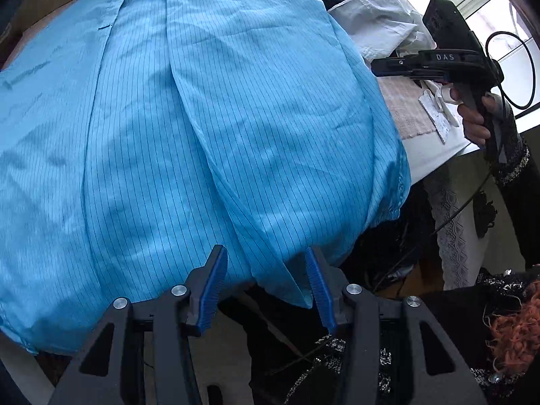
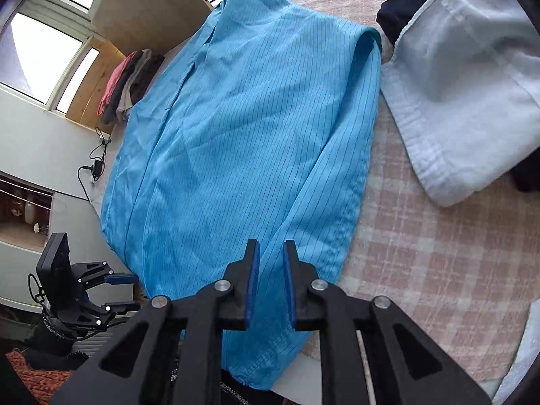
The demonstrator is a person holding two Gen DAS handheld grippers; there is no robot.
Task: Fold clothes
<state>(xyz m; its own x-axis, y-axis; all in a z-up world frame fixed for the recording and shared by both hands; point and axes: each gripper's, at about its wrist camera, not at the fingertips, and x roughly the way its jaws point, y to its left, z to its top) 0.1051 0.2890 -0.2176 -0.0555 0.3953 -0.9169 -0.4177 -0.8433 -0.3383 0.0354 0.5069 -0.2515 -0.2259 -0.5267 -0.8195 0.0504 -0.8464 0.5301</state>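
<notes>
A light blue pinstriped garment lies spread lengthwise on the table, its sides folded in over the middle. Its near hem hangs over the table edge. My left gripper hovers open over that hem, and the blue pads do not press the cloth. In the right wrist view it sits off the table's left corner, jaws apart. My right gripper stands open by a narrow gap above the garment's lower right part, nothing pinched. From the left wrist view it is seen side-on at the garment's right edge, held by a hand.
A pink checked cloth covers the table. A white garment lies on a dark navy one at the far right. Folded clothes are stacked on a wooden ledge at left. A charger and cable hang on the wall.
</notes>
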